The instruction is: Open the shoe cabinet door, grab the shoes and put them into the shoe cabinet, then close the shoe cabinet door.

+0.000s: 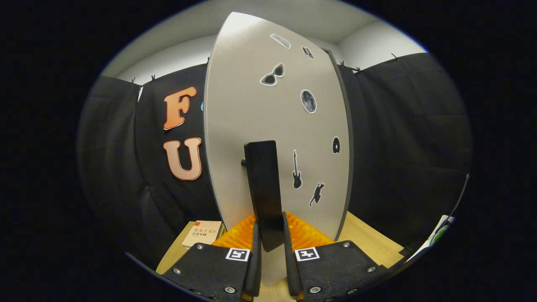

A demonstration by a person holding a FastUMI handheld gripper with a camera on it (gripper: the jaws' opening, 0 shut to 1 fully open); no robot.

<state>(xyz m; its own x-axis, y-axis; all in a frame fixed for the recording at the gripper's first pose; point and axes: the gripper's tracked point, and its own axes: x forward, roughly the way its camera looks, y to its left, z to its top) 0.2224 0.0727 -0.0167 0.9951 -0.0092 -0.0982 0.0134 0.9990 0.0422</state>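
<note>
Recording booth: black cloth walls [398, 147], wooden table [369, 239].

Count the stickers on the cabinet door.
7 on the door: two near its top, sunglasses, a moon, a small round one at the far edge, a guitar and a cat beside the handle between the gripper fingers. The handle may hide others.

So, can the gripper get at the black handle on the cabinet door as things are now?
Most likely yes, it seems to be there already. The gripper has its jaws on either side of the black handle of the grey cabinet door, apparently pressing it. Nothing stands between them.
</note>
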